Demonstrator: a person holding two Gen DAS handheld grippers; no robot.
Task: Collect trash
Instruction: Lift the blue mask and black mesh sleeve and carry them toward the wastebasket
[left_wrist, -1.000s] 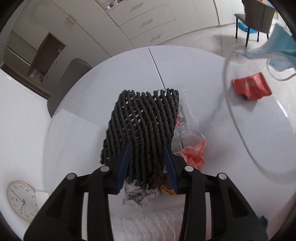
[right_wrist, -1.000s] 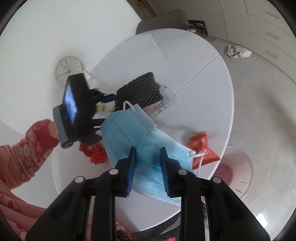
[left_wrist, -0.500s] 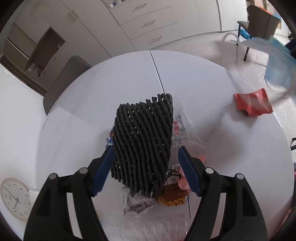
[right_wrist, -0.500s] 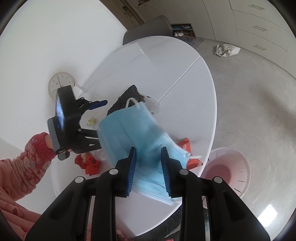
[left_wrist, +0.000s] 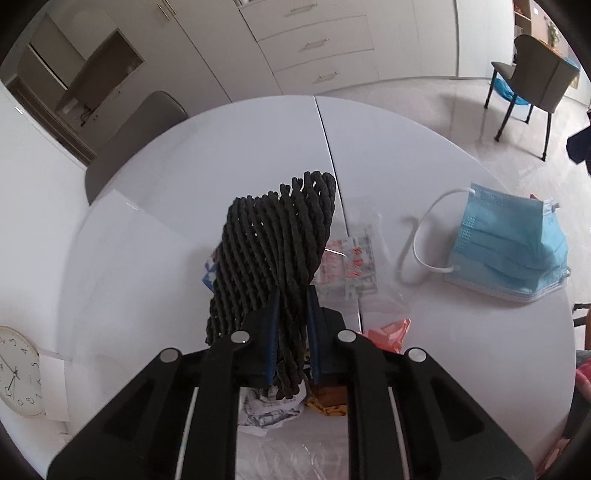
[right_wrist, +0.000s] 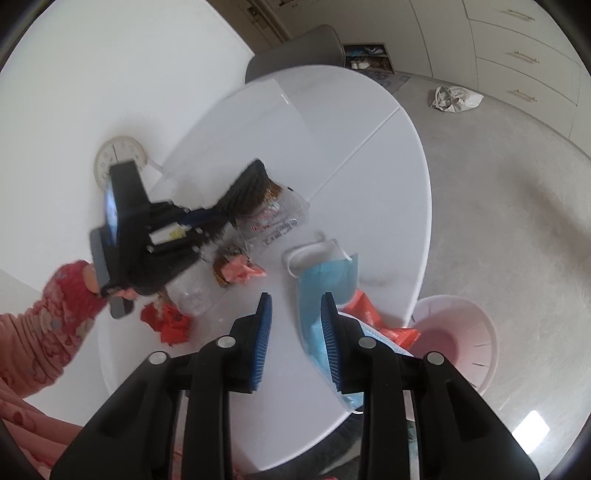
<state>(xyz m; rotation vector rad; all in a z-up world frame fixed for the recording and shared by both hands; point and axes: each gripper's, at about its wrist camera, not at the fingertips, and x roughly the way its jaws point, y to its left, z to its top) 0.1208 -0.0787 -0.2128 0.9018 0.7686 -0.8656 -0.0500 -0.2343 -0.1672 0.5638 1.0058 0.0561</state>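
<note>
My left gripper (left_wrist: 291, 295) is shut on a black foam net sleeve (left_wrist: 273, 240) and holds it above the round white table (left_wrist: 406, 155). The sleeve and left gripper also show, blurred, in the right wrist view (right_wrist: 247, 188). A blue face mask (left_wrist: 513, 247) lies on the table at the right. In the right wrist view the mask (right_wrist: 325, 280) lies beside and under my right finger. My right gripper (right_wrist: 295, 314) is open and holds nothing. Under the sleeve lie a clear printed wrapper (left_wrist: 351, 258), a pink wrapper (left_wrist: 388, 332) and crumpled paper (left_wrist: 266, 413).
A pink bin (right_wrist: 458, 339) stands on the floor beside the table's edge. A red packet (right_wrist: 373, 321) lies under the mask by that edge. A crumpled red wrapper (right_wrist: 166, 321) and clear plastic (right_wrist: 188, 291) lie near the person's sleeve. A clock (left_wrist: 18, 373) leans by the wall.
My right gripper opened and let the blue mask drop onto the table. My left gripper, open half a second ago, closed on the black net sleeve.
</note>
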